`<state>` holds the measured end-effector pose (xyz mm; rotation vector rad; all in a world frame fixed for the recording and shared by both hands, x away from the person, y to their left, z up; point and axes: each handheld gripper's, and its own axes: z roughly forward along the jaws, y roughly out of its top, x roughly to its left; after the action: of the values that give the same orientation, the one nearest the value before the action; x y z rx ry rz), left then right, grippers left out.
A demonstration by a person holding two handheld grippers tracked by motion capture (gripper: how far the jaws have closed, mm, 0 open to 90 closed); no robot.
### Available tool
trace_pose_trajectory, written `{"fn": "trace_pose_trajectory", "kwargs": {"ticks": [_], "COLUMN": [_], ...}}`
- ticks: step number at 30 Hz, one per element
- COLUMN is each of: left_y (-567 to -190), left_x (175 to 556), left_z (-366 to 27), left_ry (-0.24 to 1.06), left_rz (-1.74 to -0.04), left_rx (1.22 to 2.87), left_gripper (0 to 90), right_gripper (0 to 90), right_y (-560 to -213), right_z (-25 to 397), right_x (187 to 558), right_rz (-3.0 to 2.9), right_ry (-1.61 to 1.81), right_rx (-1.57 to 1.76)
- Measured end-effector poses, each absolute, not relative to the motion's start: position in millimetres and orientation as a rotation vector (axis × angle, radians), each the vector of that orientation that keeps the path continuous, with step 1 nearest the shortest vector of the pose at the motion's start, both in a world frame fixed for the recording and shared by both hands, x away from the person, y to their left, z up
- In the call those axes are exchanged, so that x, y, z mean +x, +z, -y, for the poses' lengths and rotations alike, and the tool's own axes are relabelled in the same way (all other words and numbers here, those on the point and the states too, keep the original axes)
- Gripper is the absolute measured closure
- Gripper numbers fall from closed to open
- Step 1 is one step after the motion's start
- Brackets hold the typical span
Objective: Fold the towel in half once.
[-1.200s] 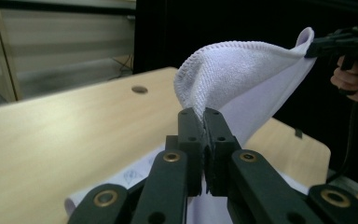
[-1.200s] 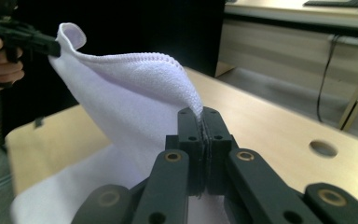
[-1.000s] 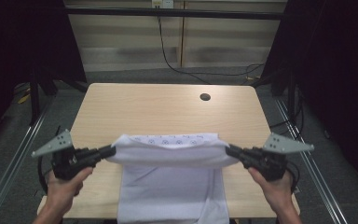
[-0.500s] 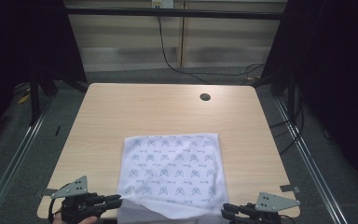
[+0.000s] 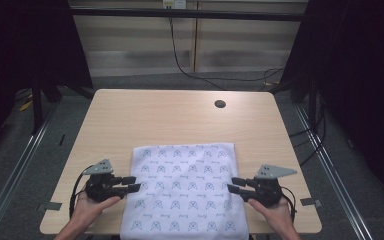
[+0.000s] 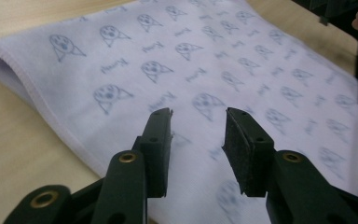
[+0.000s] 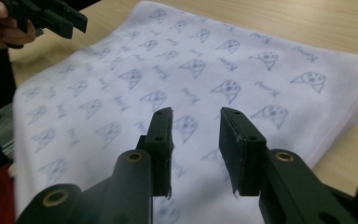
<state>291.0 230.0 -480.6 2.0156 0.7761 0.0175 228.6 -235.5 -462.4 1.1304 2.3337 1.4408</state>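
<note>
The left tongs [image 5: 131, 183] and right tongs [image 5: 236, 184] both have jaws apart, holding nothing, each tip over a side edge of the white patterned cloth [image 5: 185, 192]. Half a second ago they sat lower at the near corners, clamped on the cloth. It now lies folded flat on the counter [image 5: 170, 120] at six o'clock, overhanging the near edge.
</note>
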Motion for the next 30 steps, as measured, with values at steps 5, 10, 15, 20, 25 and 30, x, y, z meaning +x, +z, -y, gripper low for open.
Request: {"fn": "trace_pose_trajectory", "kwargs": {"ticks": [5, 10, 15, 20, 25, 30], "left_y": [-502, -508, -508, -507, -504, -503], "left_x": [327, 337, 332, 317, 292, 275], "left_z": [-222, -219, -222, -230, -232, -235], "left_ry": [0.040, 0.062, 0.086, 0.078, 0.058, 0.027], "left_rz": [-0.866, -0.890, -0.874, -0.852, -0.838, -0.843], "left_rx": [2.033, 2.032, 2.053, 2.081, 2.103, 2.107], "left_gripper": [63.6, 66.4, 68.7, 70.2, 70.2, 72.8], "right_gripper": [66.9, 67.8, 68.4, 68.5, 68.5, 68.5], "right_y": [-478, -494, -504, -503, -502, -501], "right_z": [218, 212, 217, 218, 216, 217], "right_x": [281, 303, 304, 283, 259, 242], "right_rz": [-2.374, -2.383, -2.374, -2.402, -2.435, -2.462], "right_ry": [1.288, 1.233, 1.177, 1.180, 1.170, 1.189], "right_rx": [1.139, 1.199, 1.286, 1.272, 1.225, 1.214]}}
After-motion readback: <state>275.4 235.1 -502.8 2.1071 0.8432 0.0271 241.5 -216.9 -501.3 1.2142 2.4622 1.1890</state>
